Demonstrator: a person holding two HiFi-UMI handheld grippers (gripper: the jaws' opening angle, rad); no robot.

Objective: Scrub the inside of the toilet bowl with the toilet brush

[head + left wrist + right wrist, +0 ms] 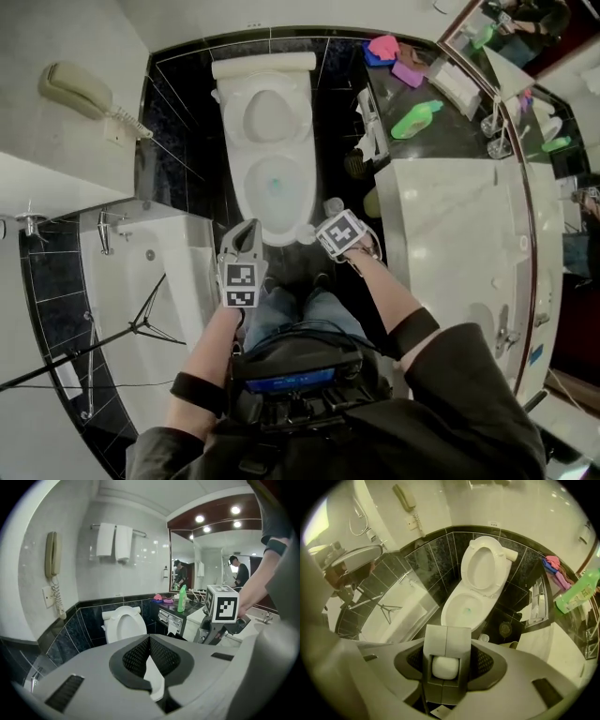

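Observation:
The white toilet [267, 112] stands with lid and seat raised, and its bowl [275, 187] holds a little blue-green water. The bowl [466, 609] lies below in the right gripper view. My right gripper [317, 234] hangs just off the bowl's front right rim and points steeply down. Its grey fingers [446, 641] are shut on a white rounded piece [444, 666], apparently the toilet brush handle seen end-on. The bristles are hidden. My left gripper [246, 228] is at the front left of the bowl, jaws together and empty. The toilet [123, 625] stands ahead in the left gripper view.
A bathtub [169, 272] with a black tripod [141, 323] lies on the left, under a wall phone [75, 89]. On the right a vanity counter [450, 216] carries a green bottle [415, 119]. A small round holder [333, 204] and a floor drain [505, 629] sit beside the toilet.

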